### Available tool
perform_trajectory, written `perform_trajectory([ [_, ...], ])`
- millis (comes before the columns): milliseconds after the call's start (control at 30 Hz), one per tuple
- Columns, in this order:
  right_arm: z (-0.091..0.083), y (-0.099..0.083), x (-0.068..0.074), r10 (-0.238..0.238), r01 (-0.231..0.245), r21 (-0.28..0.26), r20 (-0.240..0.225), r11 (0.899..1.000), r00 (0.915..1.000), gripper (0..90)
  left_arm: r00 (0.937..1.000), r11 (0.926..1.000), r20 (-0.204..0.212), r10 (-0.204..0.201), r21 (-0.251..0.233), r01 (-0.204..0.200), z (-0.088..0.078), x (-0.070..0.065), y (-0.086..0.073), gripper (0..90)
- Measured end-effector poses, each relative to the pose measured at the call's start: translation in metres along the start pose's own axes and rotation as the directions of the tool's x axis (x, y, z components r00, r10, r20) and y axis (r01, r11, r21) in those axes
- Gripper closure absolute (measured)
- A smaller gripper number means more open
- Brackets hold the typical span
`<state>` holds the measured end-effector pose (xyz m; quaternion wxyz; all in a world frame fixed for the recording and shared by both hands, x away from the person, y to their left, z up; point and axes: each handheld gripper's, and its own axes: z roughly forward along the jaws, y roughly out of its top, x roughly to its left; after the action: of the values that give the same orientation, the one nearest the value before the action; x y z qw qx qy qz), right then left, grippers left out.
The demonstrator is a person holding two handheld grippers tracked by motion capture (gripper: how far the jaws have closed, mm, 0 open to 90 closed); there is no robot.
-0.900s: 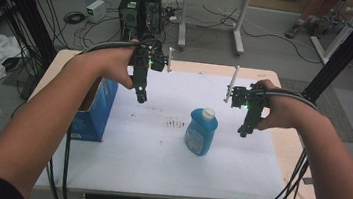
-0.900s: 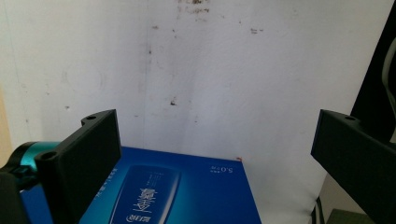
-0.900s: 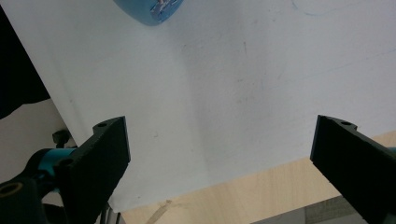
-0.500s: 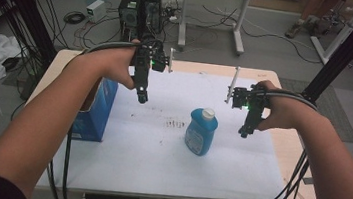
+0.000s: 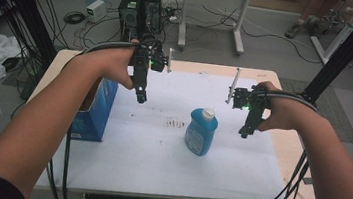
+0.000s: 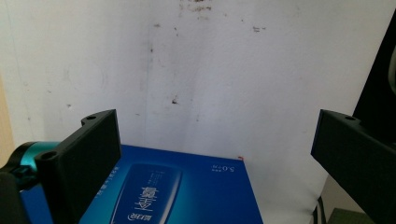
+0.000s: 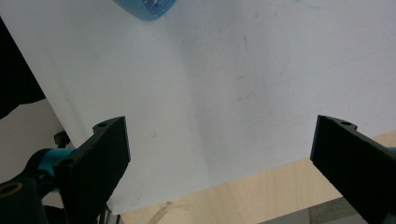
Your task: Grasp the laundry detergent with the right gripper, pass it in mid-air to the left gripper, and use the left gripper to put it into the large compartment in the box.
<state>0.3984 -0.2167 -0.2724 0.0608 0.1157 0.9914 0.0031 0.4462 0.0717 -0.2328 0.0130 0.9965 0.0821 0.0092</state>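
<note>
Standing upright on white table (image 5: 147,161) was blue bottle (image 5: 201,131); left gripper (image 5: 140,95) hung left of bottle, right gripper (image 5: 244,133) right, both jaws spread wide, empty.

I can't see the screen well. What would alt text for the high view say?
A person's two forearms reach over a white table, each hand holding open black tongs above it, the left tongs and the right tongs both empty. A blue bottle with a white cap stands between them, and a blue box sits at the table's left edge.
</note>
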Motion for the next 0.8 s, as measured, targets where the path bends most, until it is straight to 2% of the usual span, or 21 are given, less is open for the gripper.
perform_trajectory([
  [300,-0.001,-0.003,0.003,0.005,-0.005,-0.007,-0.004,1.0,1.0,3.9,1.0,1.0,-0.006,0.004,-0.008,-0.004,0.0,-0.001,-0.001,1.7],
  [333,-0.002,-0.006,0.004,0.023,-0.023,-0.024,-0.005,0.999,0.9997,3.9,1.0,0.9999,-0.002,0.005,-0.014,-0.005,0.002,-0.002,-0.003,1.7],
  [533,-0.005,-0.011,0.005,0.034,-0.034,-0.072,-0.007,0.997,0.9994,3.9,1.0,0.9999,-0.004,0.005,-0.016,-0.005,0.001,-0.003,-0.005,1.7],
  [567,-0.008,-0.016,0.004,0.061,-0.065,-0.148,-0.03,0.987,0.9977,3.9,1.0,0.9997,-0.002,0.007,-0.025,-0.007,0.0,-0.005,-0.006,1.7],
  [600,-0.009,-0.019,0.004,0.069,-0.075,-0.174,-0.041,0.982,0.9968,3.9,1.0,0.9997,-0.002,0.007,-0.025,-0.007,0.0,-0.005,-0.006,1.7],
  [667,-0.009,-0.019,0.004,0.069,-0.075,-0.174,-0.041,0.982,0.9968,3.9,1.0,0.9996,-0.003,0.007,-0.027,-0.008,0.0,-0.006,-0.006,1.7],
  [700,-0.01,-0.021,0.004,0.08,-0.088,-0.195,-0.048,0.977,0.9956,3.8,0.9999,0.9994,-0.002,0.011,-0.032,-0.011,0.0,-0.007,-0.007,1.7],
  [733,-0.01,-0.027,0.002,0.105,-0.123,-0.269,-0.082,0.955,0.9911,3.9,0.9999,0.9994,-0.005,0.012,-0.034,-0.013,0.0,-0.007,-0.007,1.7],
  [767,-0.01,-0.027,0.002,0.105,-0.123,-0.269,-0.082,0.955,0.9911,3.9,0.9999,0.9994,-0.005,0.012,-0.034,-0.013,0.0,-0.007,-0.007,1.7],
  [800,-0.01,-0.029,0.001,0.112,-0.136,-0.298,-0.096,0.945,0.989,3.8,0.9999,0.9994,-0.004,0.015,-0.032,-0.015,-0.001,-0.008,-0.006,1.7],
])
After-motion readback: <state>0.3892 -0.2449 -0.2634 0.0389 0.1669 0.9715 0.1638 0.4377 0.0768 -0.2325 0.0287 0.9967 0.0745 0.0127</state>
